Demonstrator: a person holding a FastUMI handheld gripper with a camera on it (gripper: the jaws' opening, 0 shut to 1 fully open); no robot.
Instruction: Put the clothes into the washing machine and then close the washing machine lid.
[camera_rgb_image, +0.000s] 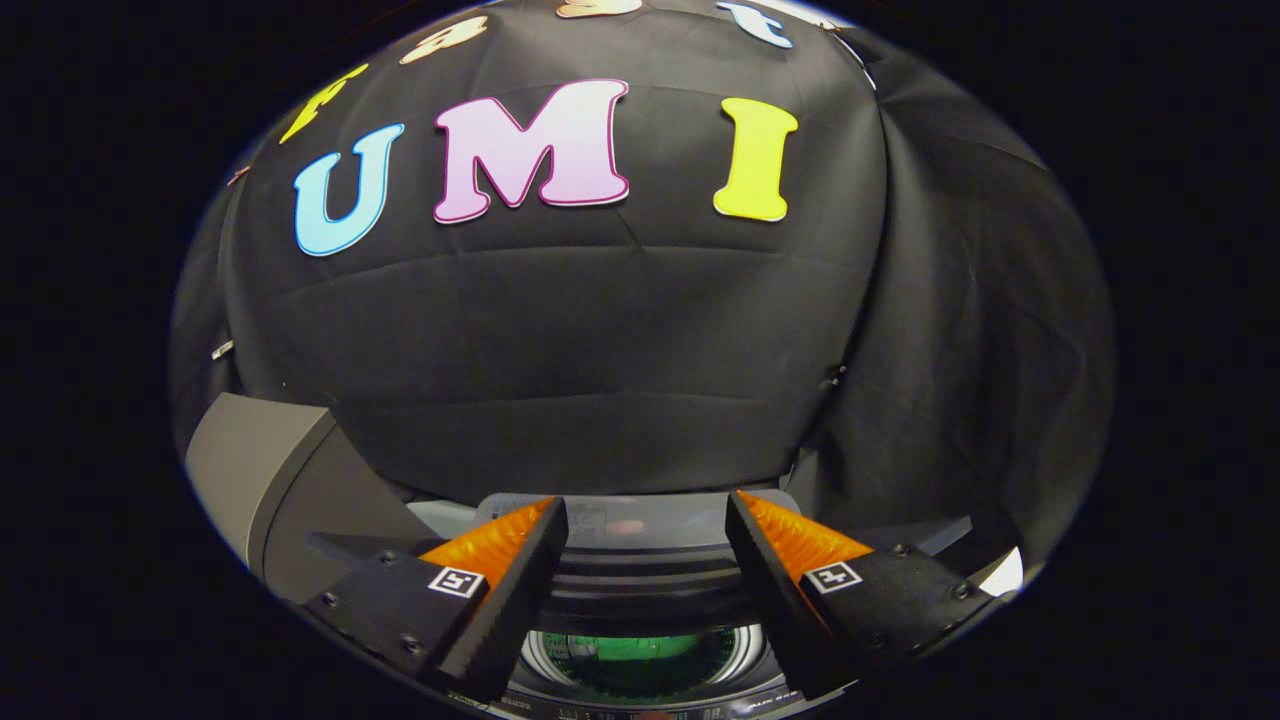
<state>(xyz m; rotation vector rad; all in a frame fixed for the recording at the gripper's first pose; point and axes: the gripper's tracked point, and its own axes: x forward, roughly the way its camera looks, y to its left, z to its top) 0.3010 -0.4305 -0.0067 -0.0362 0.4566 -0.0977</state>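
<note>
Gripper (645, 530) hangs over the washing machine (640, 545), fingers spread wide and holding nothing.
Down in the drum (640, 660), green clothes (635, 648) lie; the grey lid (265, 470) stands raised beside it.

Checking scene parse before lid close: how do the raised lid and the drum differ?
Place: the lid stands off to the side of the gripper; the drum lies below, between its open fingers.
Pose: the lid is tilted up, open; the drum faces upward.
Look: the lid is a flat grey panel; the drum is a round, ringed opening with something green inside.
Both belong to the washing machine.
</note>
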